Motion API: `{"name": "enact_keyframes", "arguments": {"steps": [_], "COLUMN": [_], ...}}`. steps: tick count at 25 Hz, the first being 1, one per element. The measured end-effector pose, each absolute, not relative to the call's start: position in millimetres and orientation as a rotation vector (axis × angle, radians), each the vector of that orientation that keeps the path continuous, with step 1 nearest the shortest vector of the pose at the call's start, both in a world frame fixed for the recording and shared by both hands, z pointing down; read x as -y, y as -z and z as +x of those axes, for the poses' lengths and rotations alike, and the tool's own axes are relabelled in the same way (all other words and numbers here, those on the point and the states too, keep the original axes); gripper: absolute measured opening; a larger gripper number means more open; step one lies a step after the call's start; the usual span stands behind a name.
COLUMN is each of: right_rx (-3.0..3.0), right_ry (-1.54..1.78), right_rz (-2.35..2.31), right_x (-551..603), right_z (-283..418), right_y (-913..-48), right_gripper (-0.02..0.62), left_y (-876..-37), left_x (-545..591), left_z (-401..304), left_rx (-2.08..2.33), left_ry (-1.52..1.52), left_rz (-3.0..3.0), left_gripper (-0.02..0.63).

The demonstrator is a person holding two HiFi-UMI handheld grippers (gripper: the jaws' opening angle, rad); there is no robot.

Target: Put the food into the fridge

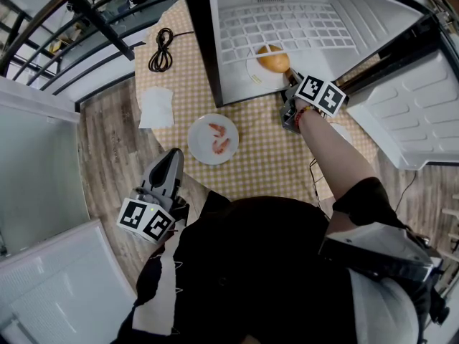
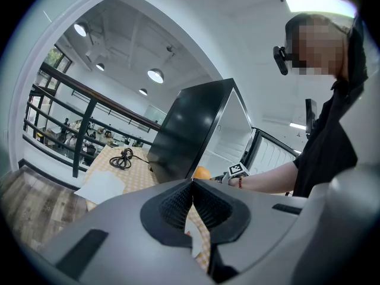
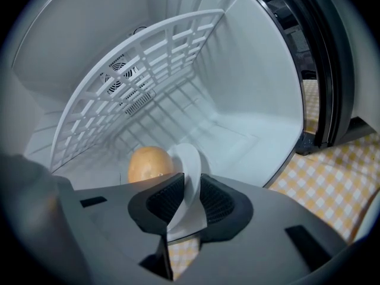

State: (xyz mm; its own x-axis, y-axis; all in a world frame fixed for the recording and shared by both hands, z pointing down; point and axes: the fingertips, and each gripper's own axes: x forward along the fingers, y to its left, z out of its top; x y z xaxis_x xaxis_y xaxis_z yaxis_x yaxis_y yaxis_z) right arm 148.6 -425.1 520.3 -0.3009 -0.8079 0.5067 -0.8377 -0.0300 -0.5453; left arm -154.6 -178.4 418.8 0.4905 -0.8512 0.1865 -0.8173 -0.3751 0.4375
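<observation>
A checked-cloth worktop (image 1: pixel 265 156) carried a small fridge (image 1: pixel 358 13) with a white inside, its door (image 1: pixel 416 113) swung wide to the right and a white wire shelf (image 1: pixel 287 27) showing within. The right hand-held gripper (image 1: pixel 290 76) reached to the fridge's mouth. Its jaws stood partly apart with the rim of a white plate (image 3: pixel 190 171) upright between the pads, and the gap was wider than the rim, so the pads did not clamp it. That plate (image 1: pixel 254 74) lay on the fridge floor just inside the opening and bore a round golden-brown piece of food (image 1: pixel 273 59), which sat just beyond the jaws in the right gripper view (image 3: pixel 148 164). The left hand-held gripper (image 1: pixel 172 153) hung low at the worktop's near-left edge, well apart from the fridge, with its jaws closed tip to tip on nothing (image 2: pixel 193 183). A second white plate (image 1: pixel 201 145) rested on the cloth in front of the fridge, near the left hand-held gripper, with a few pink shrimp (image 1: pixel 219 130) on it. A white sheet of paper (image 1: pixel 155 107) lay to that plate's left, and a coiled black cable (image 1: pixel 161 49) lay beyond it beside the fridge's dark outer wall.
</observation>
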Motion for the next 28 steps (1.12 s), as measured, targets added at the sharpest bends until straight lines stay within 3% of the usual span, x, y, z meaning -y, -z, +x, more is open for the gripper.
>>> {"name": "enact_keyframes", "arguments": {"steps": [22,28], "right_rx": [2.107,2.078], "right_ry": [-1.082,-1.040], "right_rz": [1.832,1.830], "right_x": [425.4,426.2], "right_z": [150.4,154.4], "right_y": [-517.9,-519.4], "right_gripper": [0.086,0.118], "left_y": [-418.6,-418.9], "left_x": [179.3,180.3], "left_z": [-153.8,-153.1], "left_rx": [1.364,1.362], "left_ry": [0.089,0.091], "left_rz": [2.264,2.264], "left_gripper": [0.014,0.014]}}
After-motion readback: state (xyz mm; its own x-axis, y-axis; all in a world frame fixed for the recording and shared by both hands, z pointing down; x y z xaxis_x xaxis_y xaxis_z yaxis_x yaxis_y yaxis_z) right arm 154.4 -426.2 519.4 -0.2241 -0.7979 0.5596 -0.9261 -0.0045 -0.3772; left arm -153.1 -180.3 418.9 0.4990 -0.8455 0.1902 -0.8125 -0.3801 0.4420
